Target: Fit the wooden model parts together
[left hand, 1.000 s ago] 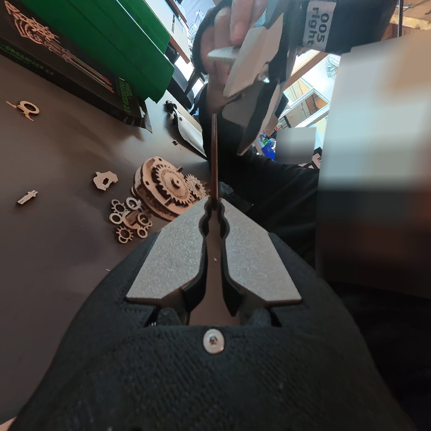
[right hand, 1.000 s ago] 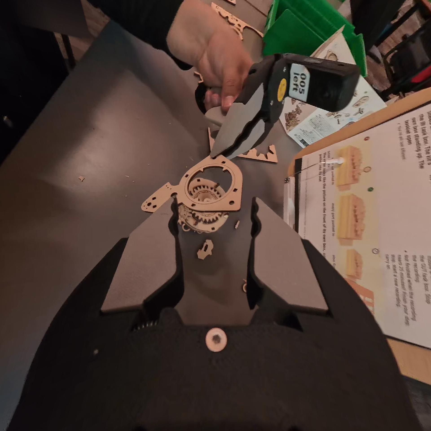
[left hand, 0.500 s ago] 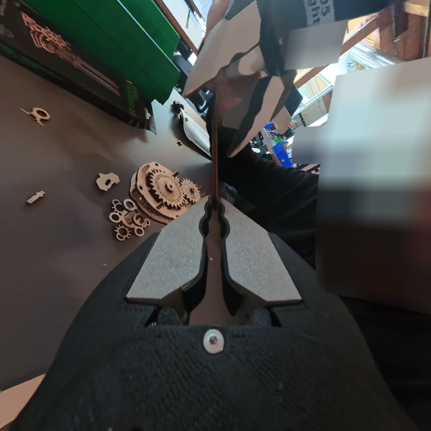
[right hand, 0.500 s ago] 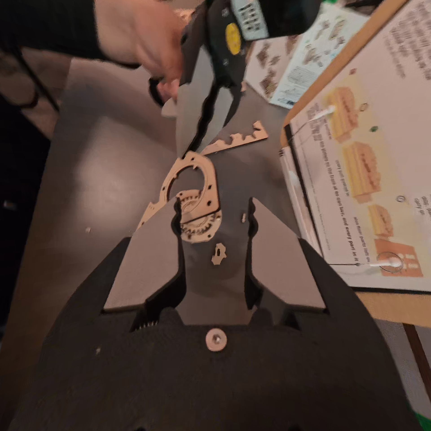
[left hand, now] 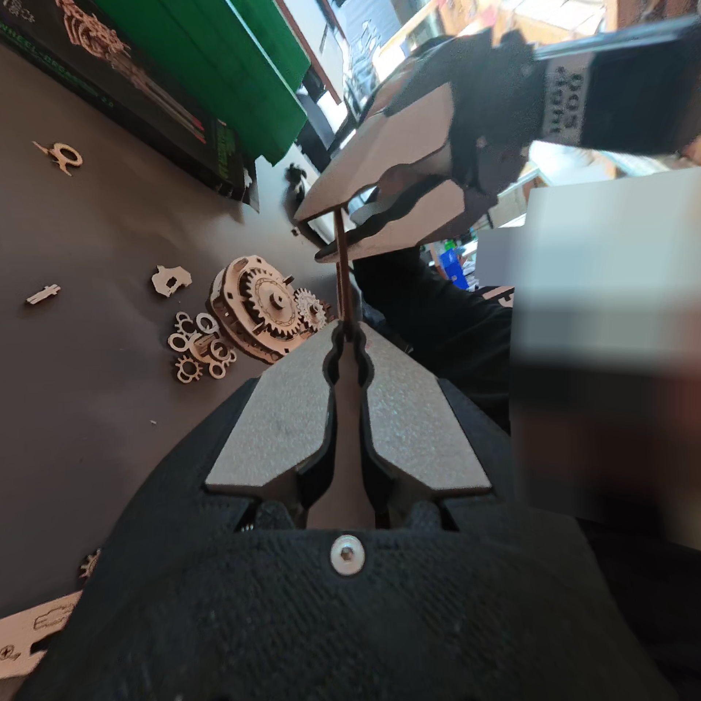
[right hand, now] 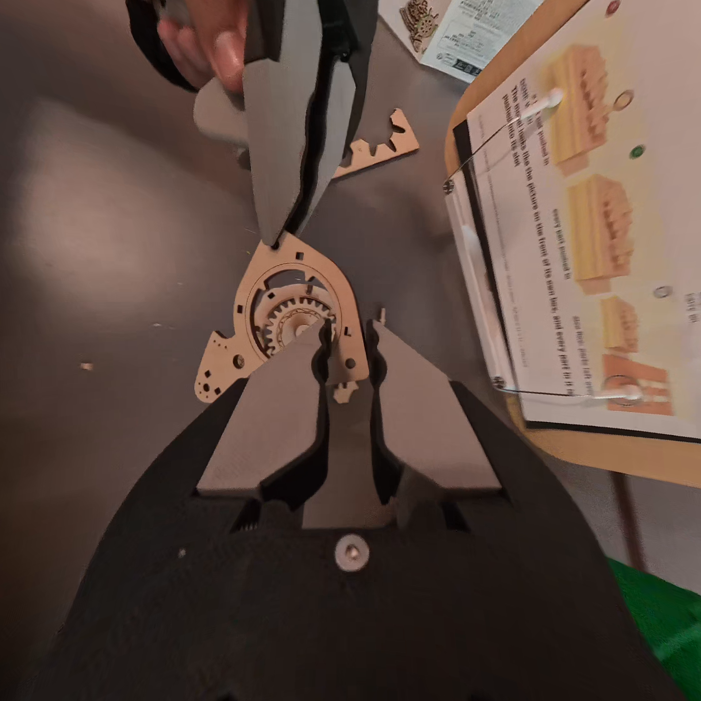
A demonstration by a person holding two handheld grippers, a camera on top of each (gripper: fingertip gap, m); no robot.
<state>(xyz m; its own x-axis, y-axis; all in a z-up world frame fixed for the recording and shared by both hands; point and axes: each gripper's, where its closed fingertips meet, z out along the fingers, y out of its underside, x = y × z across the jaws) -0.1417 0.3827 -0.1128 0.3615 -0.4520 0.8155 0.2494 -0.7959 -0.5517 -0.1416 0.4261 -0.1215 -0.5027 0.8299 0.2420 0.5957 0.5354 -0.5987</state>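
Note:
My left gripper [left hand: 344, 330] is shut on a thin wooden plate [left hand: 340, 265], which I see edge-on in the left wrist view. In the right wrist view the plate [right hand: 246, 299] is a flat ring-shaped piece held over the table. The left gripper [right hand: 278, 237] pinches its top corner. My right gripper [right hand: 349, 328] has closed in on the plate's lower right rim, one finger [right hand: 288, 379] over the ring opening and the other outside the edge. It also shows in the left wrist view [left hand: 311, 239]. A wooden gear assembly [left hand: 261, 307] lies on the dark table, below the plate [right hand: 299, 322].
Loose wooden rings [left hand: 201, 351] and small parts [left hand: 168, 280] lie left of the gear assembly. A toothed wooden strip [right hand: 375, 151] lies farther off. A clipboard with an instruction sheet [right hand: 569, 227] is on the right. A dark box [left hand: 125, 98] and green bins [left hand: 227, 64] stand at the table's far side. Spacing between my two grippers at the tips: around 5 cm.
My right gripper has come down onto the plate from a wide-open stance and its jaws have narrowed around the rim. My left gripper has kept its hold and turned the plate over the gears.

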